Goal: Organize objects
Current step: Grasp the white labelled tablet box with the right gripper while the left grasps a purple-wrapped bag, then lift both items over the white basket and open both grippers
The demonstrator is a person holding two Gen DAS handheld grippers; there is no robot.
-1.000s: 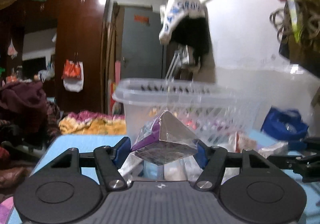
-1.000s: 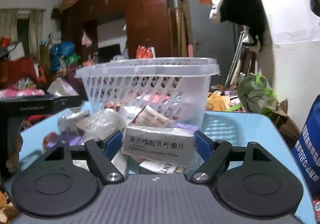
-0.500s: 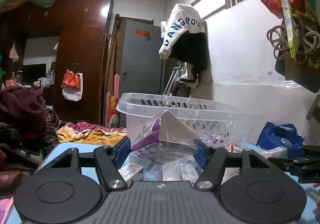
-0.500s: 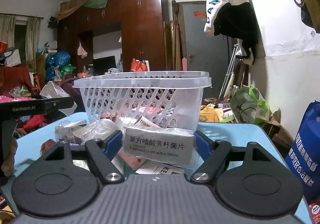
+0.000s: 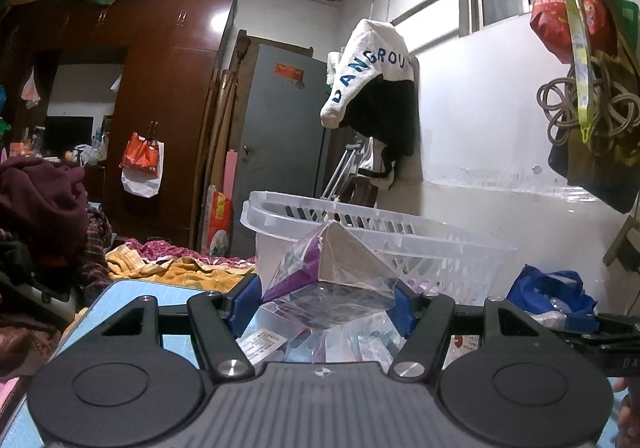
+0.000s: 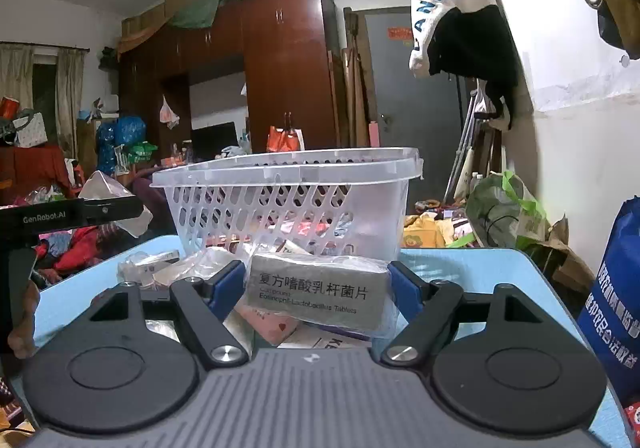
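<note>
My left gripper [image 5: 326, 298] is shut on a purple and grey box in a clear plastic bag [image 5: 332, 272], tilted corner-up just in front of the white slotted basket [image 5: 440, 244]. In the right wrist view my right gripper [image 6: 318, 288] is shut on a grey medicine box with Chinese print [image 6: 316, 290], also bagged, held level before the basket [image 6: 288, 184]. The left gripper's black body [image 6: 72, 214] shows at the left edge there, and the right gripper's arm [image 5: 600, 332] at the right edge of the left wrist view. Several packets lie inside the basket.
The light blue table [image 6: 480, 268] carries loose bagged packets [image 6: 160, 264] under and left of my grippers. A blue printed bag [image 6: 616, 308] stands at the table's right edge. A white wall [image 5: 500, 152] runs along the right. Clothes piles and a wardrobe [image 5: 168, 108] fill the background.
The left wrist view has risen and steadied, so the basket rim sits lower behind the purple box. The right gripper and its grey box look unchanged. Both grips hold.
</note>
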